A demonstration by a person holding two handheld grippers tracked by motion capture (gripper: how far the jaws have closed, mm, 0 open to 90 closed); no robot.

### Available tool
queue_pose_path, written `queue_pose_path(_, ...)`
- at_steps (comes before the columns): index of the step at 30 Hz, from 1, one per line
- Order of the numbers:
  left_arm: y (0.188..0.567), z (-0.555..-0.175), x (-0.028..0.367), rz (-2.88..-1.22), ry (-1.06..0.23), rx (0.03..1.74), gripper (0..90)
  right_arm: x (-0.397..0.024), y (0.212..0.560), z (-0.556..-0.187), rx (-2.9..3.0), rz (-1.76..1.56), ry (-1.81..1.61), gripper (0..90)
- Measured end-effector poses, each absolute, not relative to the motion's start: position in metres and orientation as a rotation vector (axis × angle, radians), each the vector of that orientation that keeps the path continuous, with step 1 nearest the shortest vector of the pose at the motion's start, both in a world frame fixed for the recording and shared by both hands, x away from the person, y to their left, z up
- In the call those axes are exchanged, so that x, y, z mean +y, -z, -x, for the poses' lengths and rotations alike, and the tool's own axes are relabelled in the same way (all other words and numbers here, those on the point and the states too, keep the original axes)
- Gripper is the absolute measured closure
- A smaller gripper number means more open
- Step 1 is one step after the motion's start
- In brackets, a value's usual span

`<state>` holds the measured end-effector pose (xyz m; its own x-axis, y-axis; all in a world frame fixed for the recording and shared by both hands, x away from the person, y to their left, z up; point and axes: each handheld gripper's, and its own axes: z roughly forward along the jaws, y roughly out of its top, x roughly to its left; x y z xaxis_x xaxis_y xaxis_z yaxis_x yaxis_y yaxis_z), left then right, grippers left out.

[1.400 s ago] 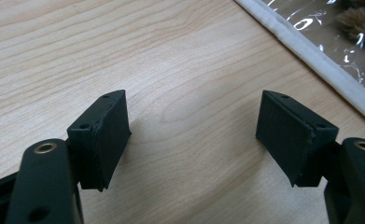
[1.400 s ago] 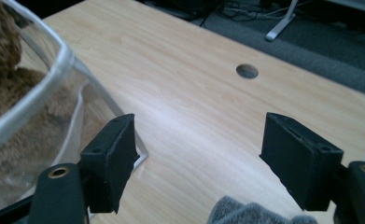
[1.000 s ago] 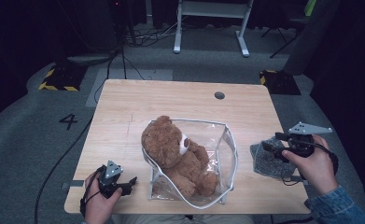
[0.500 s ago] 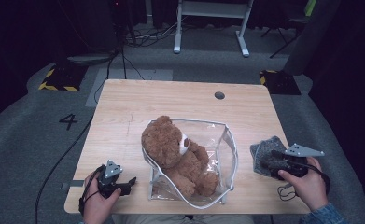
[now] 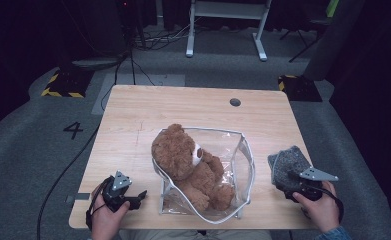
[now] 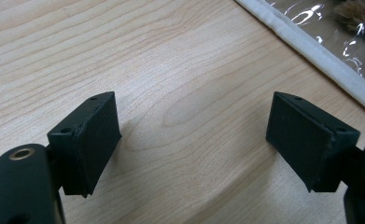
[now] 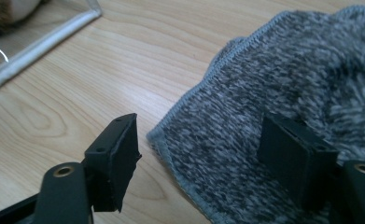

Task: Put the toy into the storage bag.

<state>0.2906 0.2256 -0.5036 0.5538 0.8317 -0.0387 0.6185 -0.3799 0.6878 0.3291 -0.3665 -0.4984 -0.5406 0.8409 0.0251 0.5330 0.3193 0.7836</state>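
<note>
A brown teddy bear (image 5: 183, 155) lies half inside a clear plastic bag with white trim (image 5: 246, 165) at the middle of the wooden table (image 5: 133, 125). A grey knitted cloth (image 5: 288, 162) (image 7: 283, 84) lies to the right of it. My right gripper (image 5: 292, 187) (image 7: 203, 158) is low over the cloth's near edge. It is open, its jaws have just opened a little further, and one pad is over the cloth, the other over bare wood. My left gripper (image 5: 140, 196) (image 6: 194, 140) rests open on the wood, left of the bag's trim (image 6: 311, 46), with nothing between its pads.
A round cable hole (image 5: 235, 102) sits near the table's far edge. Behind the table stand a white desk frame (image 5: 228, 20) and floor cables (image 5: 133, 45). Yellow-and-black blocks (image 5: 60, 85) lie on the grey floor beside the far corners.
The right hand has come down from above the cloth to its near edge at the table. The left hand, the bear and the bag have not moved.
</note>
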Motion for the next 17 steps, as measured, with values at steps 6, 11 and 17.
queue_pose_path(6,0.5038,-0.2919,0.2263,-2.133,-0.414,1.15,16.8,-0.3629,0.5026,-0.3302,2.238,-1.165,-1.006,24.5)
queue_pose_path(11,0.5038,-0.2933,0.2264,-2.137,-0.413,1.154,14.5,-0.3599,0.5036,-0.3332,2.279,-1.151,-1.005,14.4)
queue_pose_path(17,0.5038,-0.2954,0.2267,-2.13,-0.424,1.167,14.1,-0.3595,0.5036,-0.3332,2.284,-1.143,-1.004,13.4)
